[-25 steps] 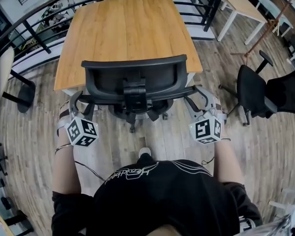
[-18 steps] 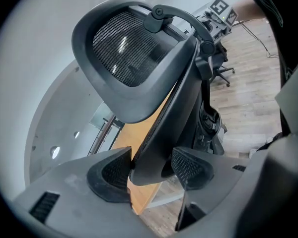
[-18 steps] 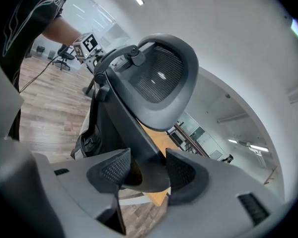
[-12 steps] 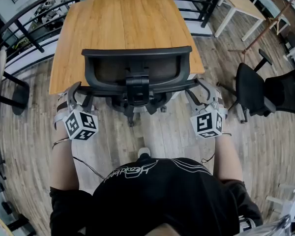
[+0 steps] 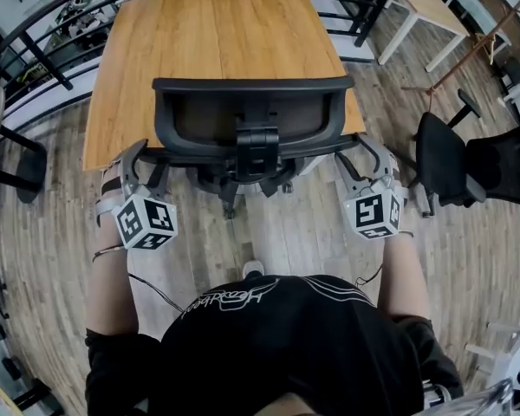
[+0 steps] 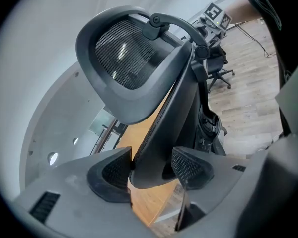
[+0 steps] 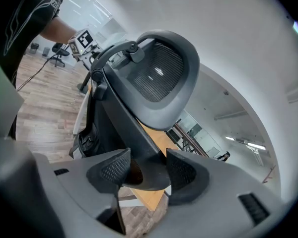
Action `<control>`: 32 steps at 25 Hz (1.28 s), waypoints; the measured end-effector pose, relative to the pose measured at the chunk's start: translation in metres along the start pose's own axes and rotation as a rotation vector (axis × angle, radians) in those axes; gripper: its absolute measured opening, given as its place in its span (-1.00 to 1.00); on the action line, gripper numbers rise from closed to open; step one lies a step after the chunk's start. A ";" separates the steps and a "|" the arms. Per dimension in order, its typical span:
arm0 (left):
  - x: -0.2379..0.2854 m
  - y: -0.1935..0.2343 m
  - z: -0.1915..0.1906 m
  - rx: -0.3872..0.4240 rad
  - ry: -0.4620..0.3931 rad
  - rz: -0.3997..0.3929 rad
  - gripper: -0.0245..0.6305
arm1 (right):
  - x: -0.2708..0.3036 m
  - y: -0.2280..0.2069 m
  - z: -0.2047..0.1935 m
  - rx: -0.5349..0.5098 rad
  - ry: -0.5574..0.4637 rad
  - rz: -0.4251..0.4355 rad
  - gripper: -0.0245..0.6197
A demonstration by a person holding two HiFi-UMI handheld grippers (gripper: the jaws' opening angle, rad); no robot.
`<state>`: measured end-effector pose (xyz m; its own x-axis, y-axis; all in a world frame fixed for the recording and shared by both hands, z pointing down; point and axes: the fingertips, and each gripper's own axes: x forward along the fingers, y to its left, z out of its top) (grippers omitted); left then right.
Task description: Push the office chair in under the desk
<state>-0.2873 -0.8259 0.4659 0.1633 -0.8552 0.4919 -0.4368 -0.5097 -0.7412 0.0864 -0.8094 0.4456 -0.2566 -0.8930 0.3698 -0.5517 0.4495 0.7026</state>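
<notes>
The black office chair [image 5: 251, 115] with a mesh back stands at the near edge of the wooden desk [image 5: 208, 33], its seat partly under the top. My left gripper [image 5: 141, 156] grips the left end of the chair's rear arm frame; in the left gripper view its pads [image 6: 191, 167] press a dark chair bar [image 6: 154, 157]. My right gripper [image 5: 359, 150] holds the right end in the same way, and the right gripper view shows the bar [image 7: 149, 167] clamped between its jaws. The mesh backrest [image 7: 156, 73] rises above both grippers.
A second black chair [image 5: 446, 159] stands on the wood floor to the right. A white-legged table [image 5: 425, 7] is at the far right. A black railing [image 5: 35, 50] runs behind the desk. The person's foot [image 5: 254, 269] is just behind the chair.
The chair has rolled forward toward the desk, its backrest now overlapping the desk's near edge more. Both grippers moved forward with it, still clamped.
</notes>
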 end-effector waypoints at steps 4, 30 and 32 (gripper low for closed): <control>0.002 0.000 0.001 0.006 -0.008 -0.005 -0.18 | 0.005 -0.003 -0.001 -0.002 -0.002 0.010 -0.15; -0.122 -0.007 0.022 -0.579 -0.233 -0.071 -0.13 | -0.091 -0.003 0.039 0.363 -0.126 0.132 -0.14; -0.142 -0.026 0.037 -0.657 -0.271 -0.088 -0.13 | -0.117 0.009 0.050 0.428 -0.194 0.186 -0.14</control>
<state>-0.2663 -0.6951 0.3982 0.3990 -0.8502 0.3433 -0.8404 -0.4889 -0.2340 0.0715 -0.7023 0.3779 -0.5020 -0.8048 0.3166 -0.7480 0.5878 0.3082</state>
